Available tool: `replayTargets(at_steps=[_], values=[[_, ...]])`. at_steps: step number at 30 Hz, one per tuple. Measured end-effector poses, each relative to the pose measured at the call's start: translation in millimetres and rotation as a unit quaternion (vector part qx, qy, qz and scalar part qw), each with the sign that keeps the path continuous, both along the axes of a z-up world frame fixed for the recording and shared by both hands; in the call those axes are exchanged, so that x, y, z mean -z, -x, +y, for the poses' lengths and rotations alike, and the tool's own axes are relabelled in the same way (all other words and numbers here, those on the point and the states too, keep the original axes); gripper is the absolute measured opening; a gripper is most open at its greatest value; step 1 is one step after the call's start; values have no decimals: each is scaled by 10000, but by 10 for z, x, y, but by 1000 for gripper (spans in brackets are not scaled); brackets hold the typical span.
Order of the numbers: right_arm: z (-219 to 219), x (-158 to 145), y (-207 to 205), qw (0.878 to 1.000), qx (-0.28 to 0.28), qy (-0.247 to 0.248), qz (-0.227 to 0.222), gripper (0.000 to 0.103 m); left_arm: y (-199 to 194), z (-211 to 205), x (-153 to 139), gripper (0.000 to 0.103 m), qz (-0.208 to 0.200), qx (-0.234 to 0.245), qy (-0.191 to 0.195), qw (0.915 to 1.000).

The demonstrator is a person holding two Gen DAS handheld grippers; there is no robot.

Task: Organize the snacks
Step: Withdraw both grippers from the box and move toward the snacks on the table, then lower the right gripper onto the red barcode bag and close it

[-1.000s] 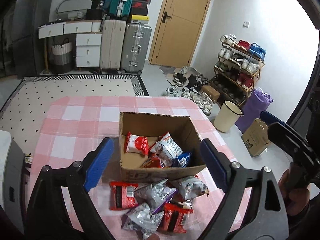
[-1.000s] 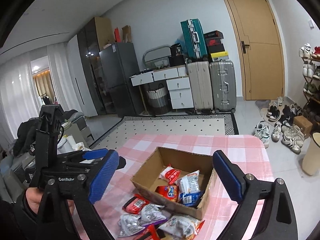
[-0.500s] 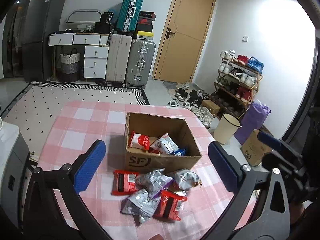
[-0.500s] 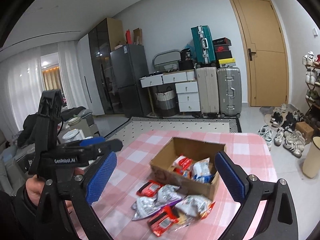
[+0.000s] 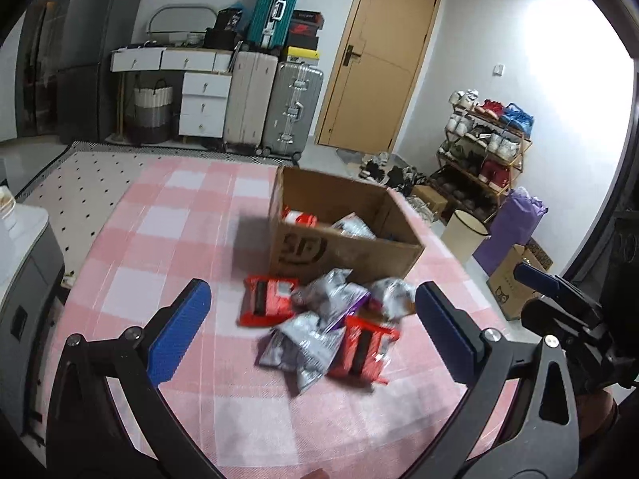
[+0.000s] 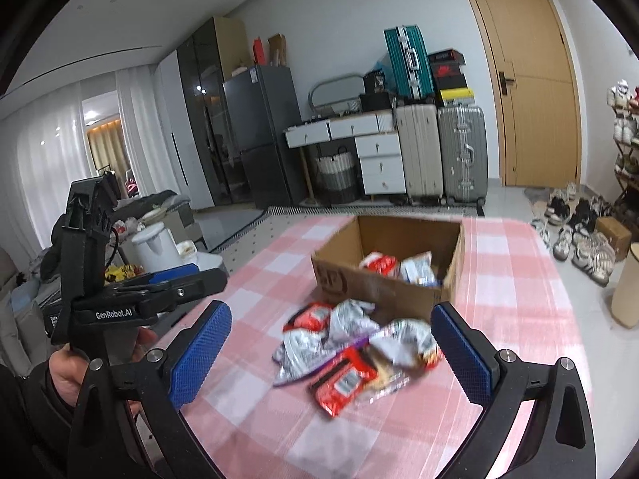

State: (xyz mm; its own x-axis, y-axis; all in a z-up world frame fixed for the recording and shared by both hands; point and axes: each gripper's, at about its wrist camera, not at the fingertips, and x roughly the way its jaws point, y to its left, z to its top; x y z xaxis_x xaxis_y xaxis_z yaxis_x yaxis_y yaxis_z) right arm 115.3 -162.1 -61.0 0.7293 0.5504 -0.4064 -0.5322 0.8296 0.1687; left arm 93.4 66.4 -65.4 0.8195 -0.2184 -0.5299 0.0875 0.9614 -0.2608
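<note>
Right wrist view: some snacks sit in the cardboard box; a loose pile of snack packets waits on the bench, both claws spread apart, empty.

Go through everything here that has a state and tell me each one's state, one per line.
Left tongs: open, nothing between them.
Right tongs: open, nothing between them.
Cardboard box: open top, partly filled with snack packets.
Loose snack packets: piled on the table before the box.
Door: closed.
White drawers: closed.
</note>
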Motion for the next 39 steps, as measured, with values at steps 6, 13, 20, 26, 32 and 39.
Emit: replayTargets(at_steps=[6,13,20,26,32,39], values=[[10,369,-55,9991,177,121,367,102,-42,101,227,102,92,-22,138,9999],[127,726,-200,9968,89,219,757,102,-188,127,504,102,376,-78,184,9991],[276,988,-418,9940,-8,367,1031,102,-289,126,691,102,490,32,175,9986],[399,1173,-616,9909,-92,462,1259,101,-365,171,849,102,636,2,244,9977],[524,1303,-761,9875,-234,633,1427,85,-409,208,979,102,749,22,280,9968],[690,1416,-884,9842,-232,858,1531,82,-414,284,1056,102,780,46,420,9961]])
